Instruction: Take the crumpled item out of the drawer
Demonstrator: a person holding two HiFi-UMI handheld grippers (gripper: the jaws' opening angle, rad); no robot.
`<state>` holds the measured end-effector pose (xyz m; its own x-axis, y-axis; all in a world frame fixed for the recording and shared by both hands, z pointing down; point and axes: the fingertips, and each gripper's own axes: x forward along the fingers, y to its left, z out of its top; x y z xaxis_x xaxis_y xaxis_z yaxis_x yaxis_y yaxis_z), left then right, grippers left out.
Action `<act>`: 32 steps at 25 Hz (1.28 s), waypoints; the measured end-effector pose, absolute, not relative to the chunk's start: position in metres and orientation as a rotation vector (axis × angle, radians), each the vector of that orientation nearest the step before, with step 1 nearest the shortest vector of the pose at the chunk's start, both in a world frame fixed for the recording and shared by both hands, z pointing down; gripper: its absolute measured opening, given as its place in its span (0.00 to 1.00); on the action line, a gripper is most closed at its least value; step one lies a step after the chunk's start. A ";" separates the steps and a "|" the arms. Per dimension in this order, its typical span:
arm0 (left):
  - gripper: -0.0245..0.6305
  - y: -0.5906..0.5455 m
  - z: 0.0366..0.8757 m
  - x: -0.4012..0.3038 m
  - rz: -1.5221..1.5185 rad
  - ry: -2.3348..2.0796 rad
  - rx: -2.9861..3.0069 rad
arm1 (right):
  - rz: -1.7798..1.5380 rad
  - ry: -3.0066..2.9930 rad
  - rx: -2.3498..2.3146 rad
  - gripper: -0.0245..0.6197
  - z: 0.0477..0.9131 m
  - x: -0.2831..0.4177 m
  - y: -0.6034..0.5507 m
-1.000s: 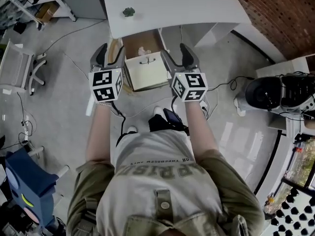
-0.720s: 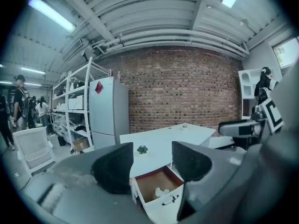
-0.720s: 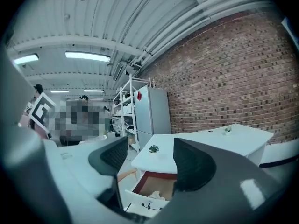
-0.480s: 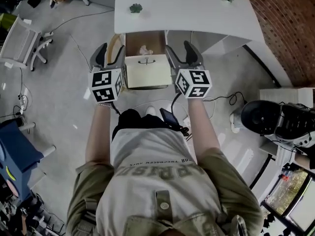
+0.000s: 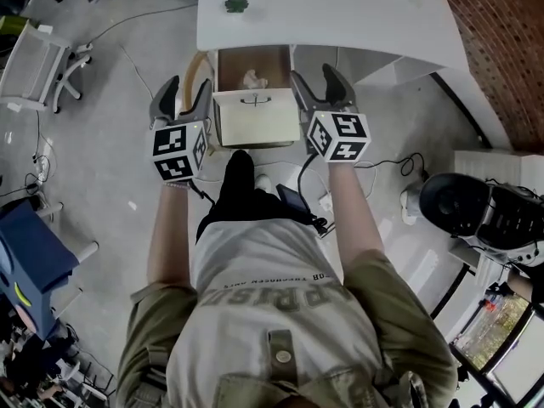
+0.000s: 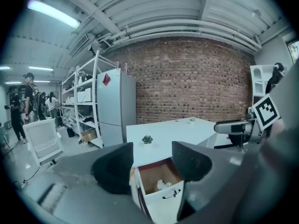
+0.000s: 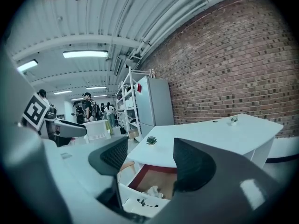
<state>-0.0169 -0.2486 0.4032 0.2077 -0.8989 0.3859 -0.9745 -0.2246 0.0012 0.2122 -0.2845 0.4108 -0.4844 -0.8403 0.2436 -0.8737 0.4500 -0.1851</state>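
Crumpled paper (image 5: 252,78) lay alone toward the back of the open drawer (image 5: 255,127), on its brown floor, just below the front edge of the white desk (image 5: 340,15); nothing else showed inside the drawer. It looked like a loose ball of thin white paper or tissue: judged very light, soft, yielding under a pinch, not fragile, unlikely to slip. Best hold probably across the raised middle of the crumpled paper, jaws coming down from above and kept clear of the drawer walls; a light squeeze should do. Left gripper (image 5: 185,88) and right gripper (image 5: 313,76) hung either side of the drawer front, each with jaws spread wide and nothing between them, neither touching the drawer or the paper. A small plant (image 5: 235,5) stood on the desk, well apart from the drawer
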 end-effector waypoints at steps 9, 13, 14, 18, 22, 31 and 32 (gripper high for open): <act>0.44 -0.285 0.425 -0.022 0.438 -1.715 2.230 | 0.453 -2.495 1.484 0.52 0.436 0.205 -0.326; 0.44 -0.303 0.438 -0.028 0.446 -1.684 2.221 | 0.477 -2.453 1.412 0.52 0.459 0.192 -0.350; 0.44 -0.307 0.441 -0.031 0.447 -1.678 2.216 | 0.484 -2.442 1.387 0.52 0.466 0.187 -0.356; 0.44 -0.321 0.457 -0.042 0.455 -1.648 2.189 | 0.525 -2.380 1.300 0.52 0.502 0.170 -0.376; 0.44 -0.331 0.474 -0.050 0.457 -1.625 2.158 | 0.566 -2.316 1.246 0.52 0.540 0.159 -0.387; 0.45 -0.338 0.504 -0.068 0.476 -1.584 2.098 | 0.622 -2.197 1.087 0.51 0.612 0.126 -0.403; 0.45 -0.341 0.510 -0.069 0.475 -1.580 2.089 | 0.620 -2.176 1.067 0.51 0.624 0.123 -0.407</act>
